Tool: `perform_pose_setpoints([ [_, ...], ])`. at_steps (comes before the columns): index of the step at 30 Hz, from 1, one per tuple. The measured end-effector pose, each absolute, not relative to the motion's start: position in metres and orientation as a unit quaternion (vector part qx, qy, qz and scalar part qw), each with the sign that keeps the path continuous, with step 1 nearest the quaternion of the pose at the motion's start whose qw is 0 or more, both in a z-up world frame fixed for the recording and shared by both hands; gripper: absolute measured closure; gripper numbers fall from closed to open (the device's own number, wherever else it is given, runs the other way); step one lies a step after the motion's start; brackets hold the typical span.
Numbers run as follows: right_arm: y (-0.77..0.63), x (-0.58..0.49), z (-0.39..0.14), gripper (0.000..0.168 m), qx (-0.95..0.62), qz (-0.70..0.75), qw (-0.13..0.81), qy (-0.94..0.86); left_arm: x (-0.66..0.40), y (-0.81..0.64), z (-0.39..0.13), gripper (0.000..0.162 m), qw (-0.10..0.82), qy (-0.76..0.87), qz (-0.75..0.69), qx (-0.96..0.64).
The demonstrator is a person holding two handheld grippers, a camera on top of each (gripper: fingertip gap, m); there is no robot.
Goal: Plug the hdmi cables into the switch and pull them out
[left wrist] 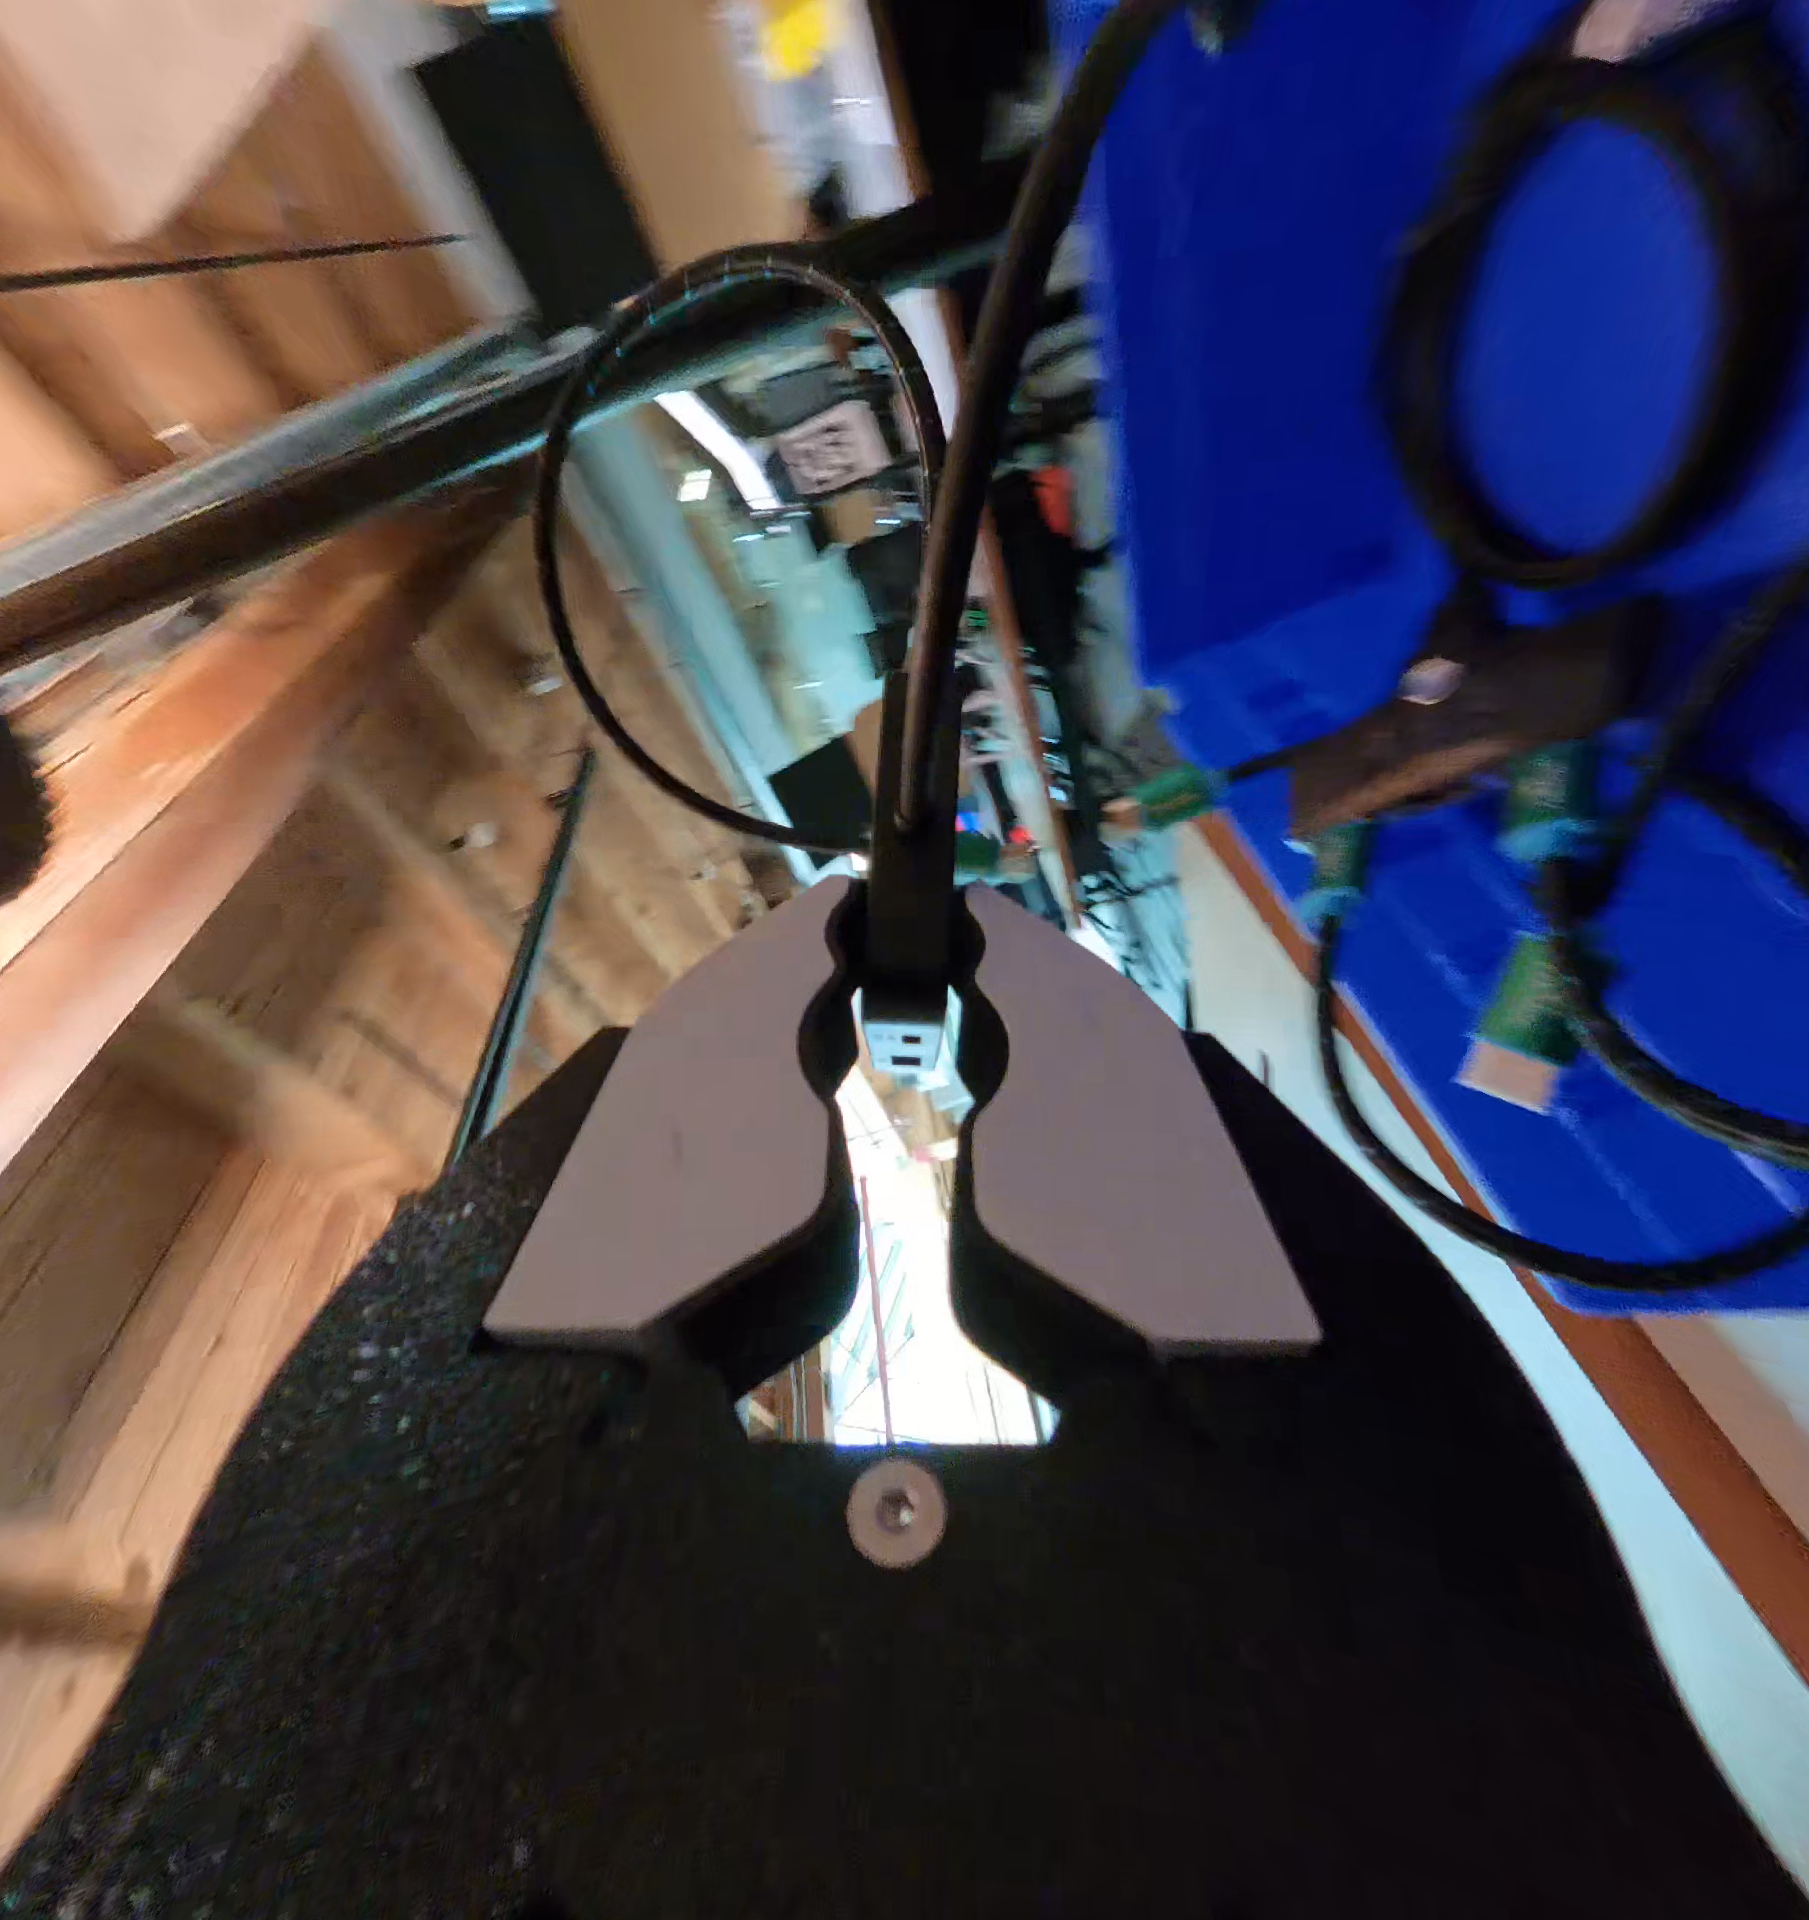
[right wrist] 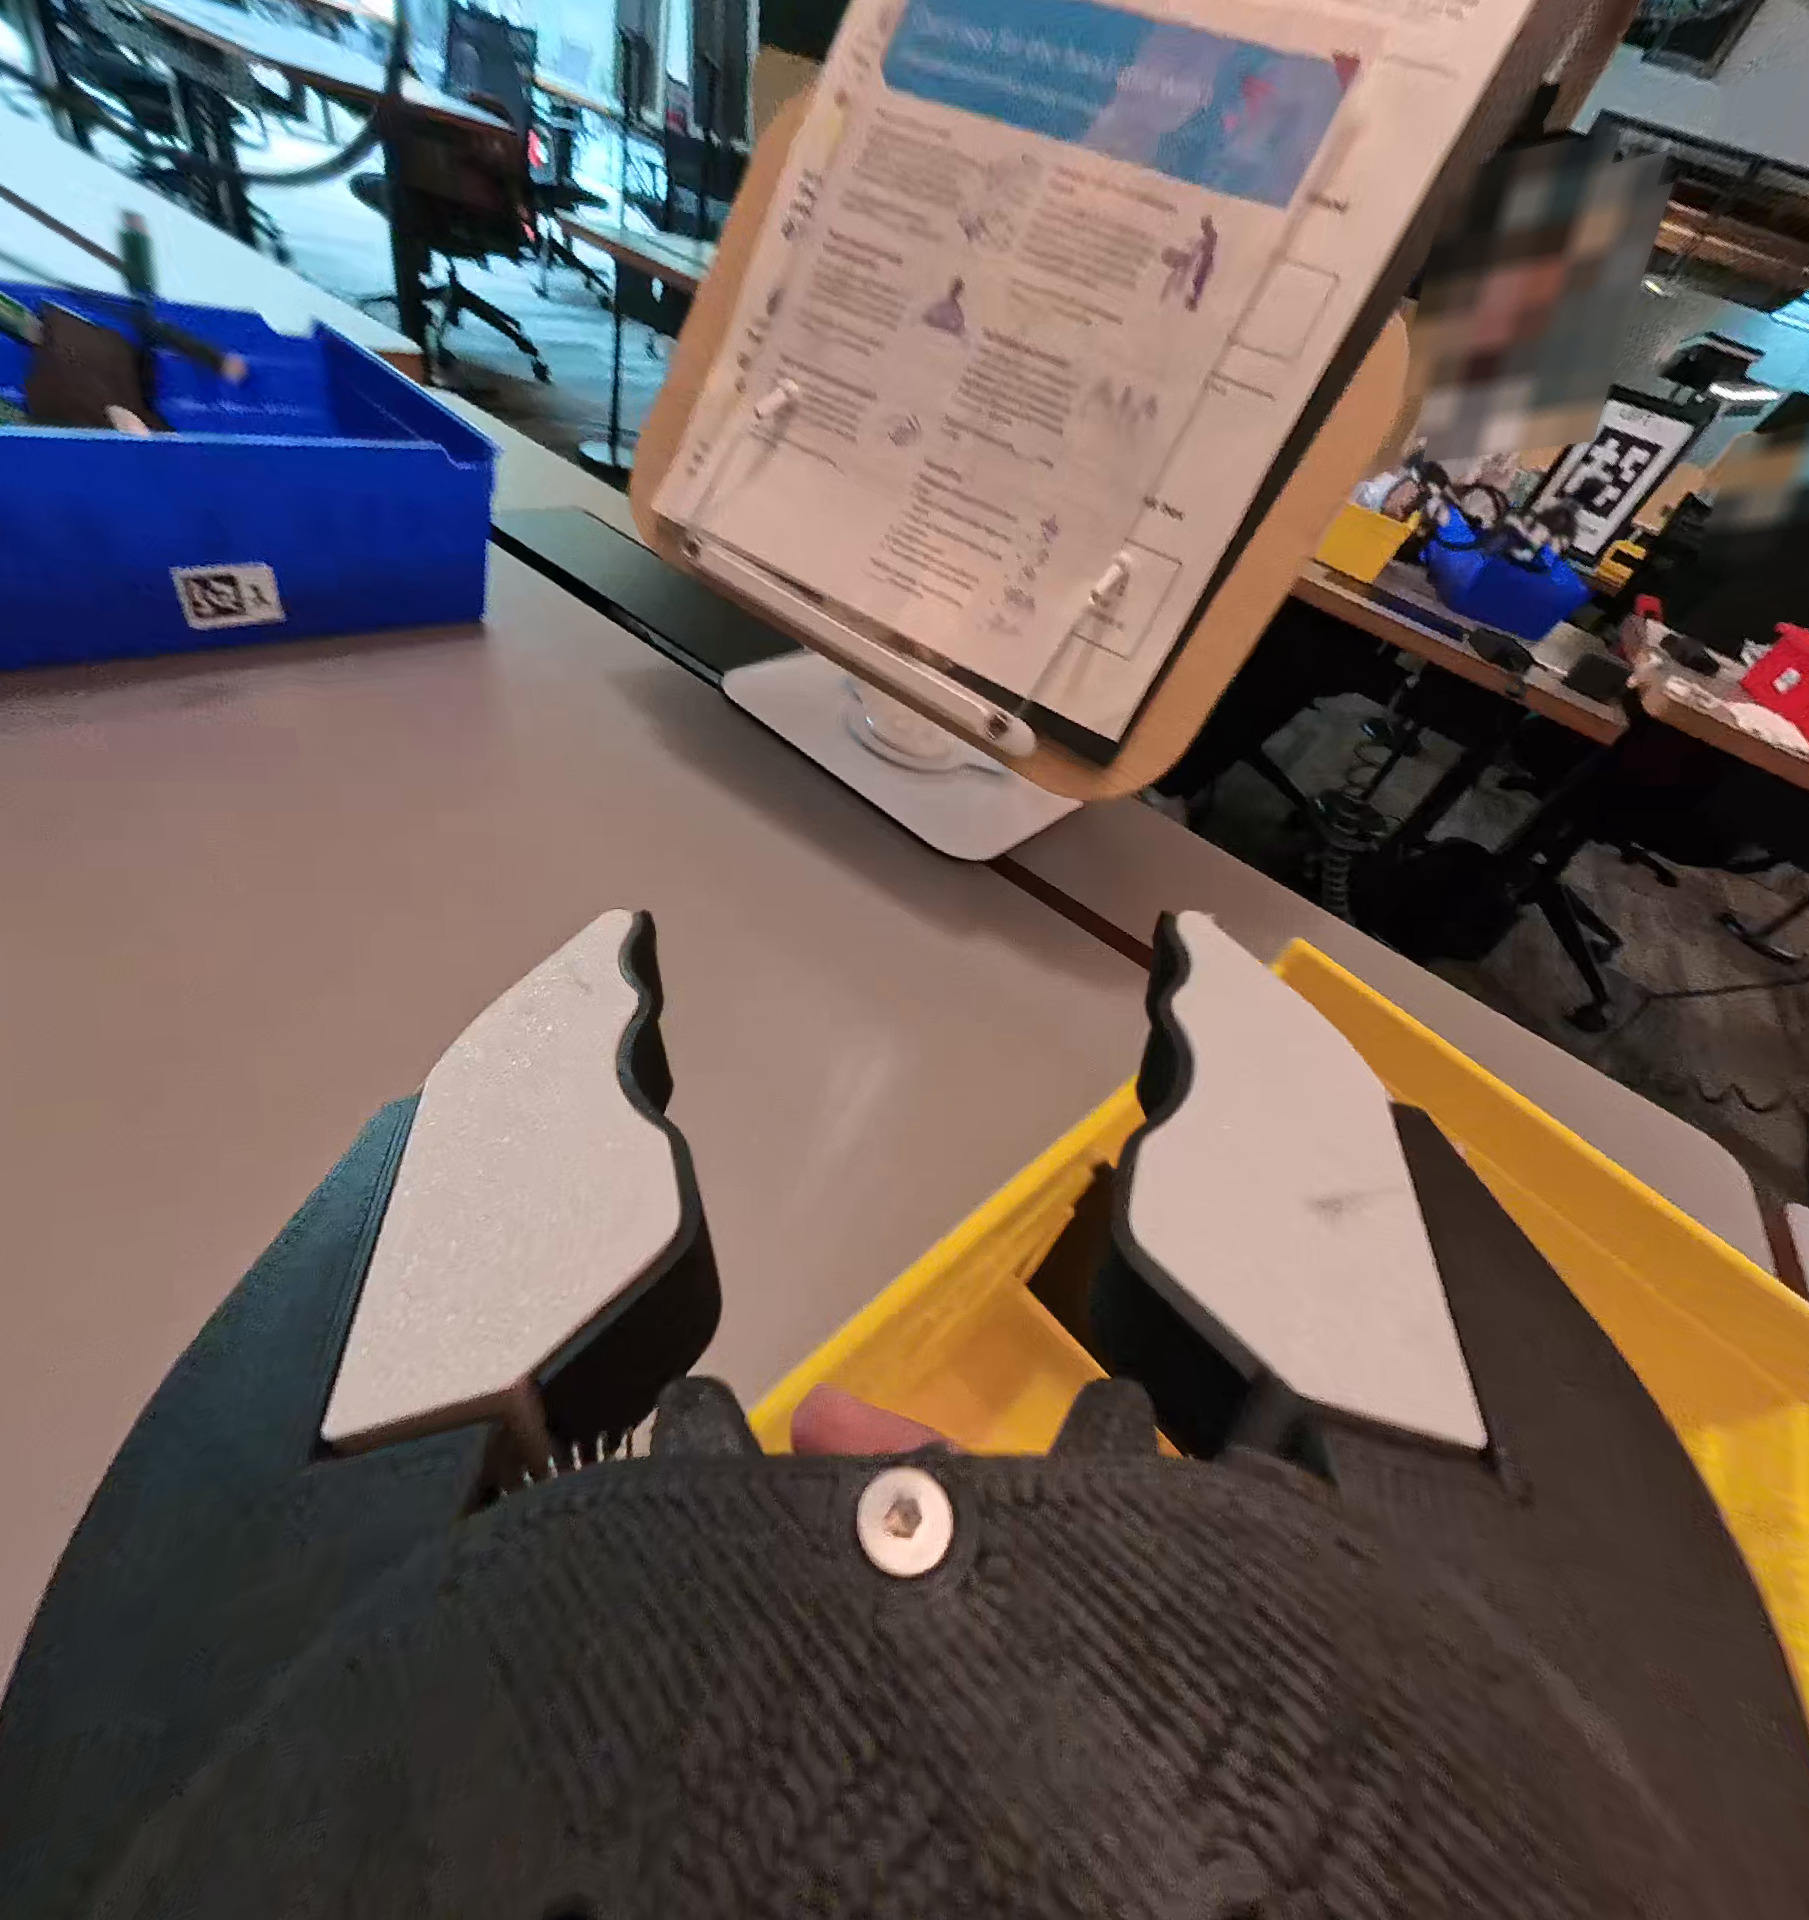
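Left gripper (left wrist: 905, 951) clamped on the black cable plug (left wrist: 905, 914), metal tip exposed for insertion; right gripper (right wrist: 905, 1023) jaws apart, empty over the desk (right wrist: 256, 883), free to steady the switch.

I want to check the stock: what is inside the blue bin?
The blue bin holds coiled black cables, green-ended HDMI plugs and a dark box. Anything beneath them is covered.
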State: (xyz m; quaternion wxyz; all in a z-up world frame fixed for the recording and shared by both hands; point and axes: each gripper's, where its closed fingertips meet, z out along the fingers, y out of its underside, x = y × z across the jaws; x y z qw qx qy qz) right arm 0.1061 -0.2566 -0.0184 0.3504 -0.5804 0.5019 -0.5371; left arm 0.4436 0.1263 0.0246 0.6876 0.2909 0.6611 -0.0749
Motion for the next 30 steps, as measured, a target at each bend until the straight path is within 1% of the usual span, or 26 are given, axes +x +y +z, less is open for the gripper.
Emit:
perform_pose_setpoints([
  [3,-0.231,0.113,-0.013,0.083,-0.588,-0.516,0.392,0.484,0.414,0.124,0.066,0.148,0.731,0.611,-0.161,0.259],
  [5,-0.205,0.118,-0.005,0.085,-0.59,-0.492,0.439,0.465,0.389,0.117,0.082,0.148,0.742,0.586,-0.199,0.26],
  [7,-0.17,0.121,0.009,0.087,-0.59,-0.46,0.501,0.435,0.359,0.105,0.092,0.148,0.747,0.557,-0.236,0.275],
  [9,-0.136,0.122,0.024,0.094,-0.577,-0.419,0.572,0.406,0.323,0.087,0.091,0.148,0.735,0.536,-0.292,0.294],
  [11,-0.105,0.123,0.031,0.096,-0.561,-0.354,0.645,0.379,0.283,0.068,0.083,0.148,0.716,0.51,-0.361,0.31],
  [14,-0.087,0.129,0.026,0.088,-0.506,-0.215,0.75,0.368,0.224,0.041,0.056,0.148,0.689,0.47,-0.429,0.348],
  [16,-0.086,0.133,0.017,0.093,-0.451,-0.108,0.8,0.381,0.196,0.026,0.033,0.149,0.676,0.455,-0.444,0.371],
  [17,-0.083,0.135,0.009,0.094,-0.441,-0.071,0.81,0.38,0.186,0.02,0.021,0.148,0.672,0.451,-0.447,0.382],
  [19,-0.076,0.139,-0.004,0.088,-0.429,-0.039,0.814,0.388,0.174,0.009,0.001,0.148,0.675,0.437,-0.44,0.399],
  [22,-0.058,0.153,-0.031,0.082,-0.435,-0.014,0.792,0.428,0.168,-0.005,-0.022,0.148,0.689,0.424,-0.419,0.412],
  [23,-0.05,0.155,-0.034,0.084,-0.432,0.004,0.794,0.427,0.165,-0.011,-0.03,0.148,0.688,0.421,-0.41,0.426],
  [27,-0.028,0.166,-0.045,0.12,-0.408,0.06,0.8,0.436,0.158,-0.021,-0.047,0.148,0.689,0.421,-0.394,0.439],
  [28,-0.021,0.167,-0.051,0.133,-0.42,0.068,0.795,0.433,0.157,-0.022,-0.05,0.148,0.69,0.421,-0.39,0.441],
  [29,-0.019,0.167,-0.051,0.141,-0.416,0.074,0.802,0.422,0.158,-0.022,-0.052,0.148,0.692,0.425,-0.382,0.441],
  [30,-0.019,0.169,-0.051,0.146,-0.406,0.077,0.805,0.425,0.162,-0.022,-0.054,0.148,0.693,0.43,-0.376,0.44],
])
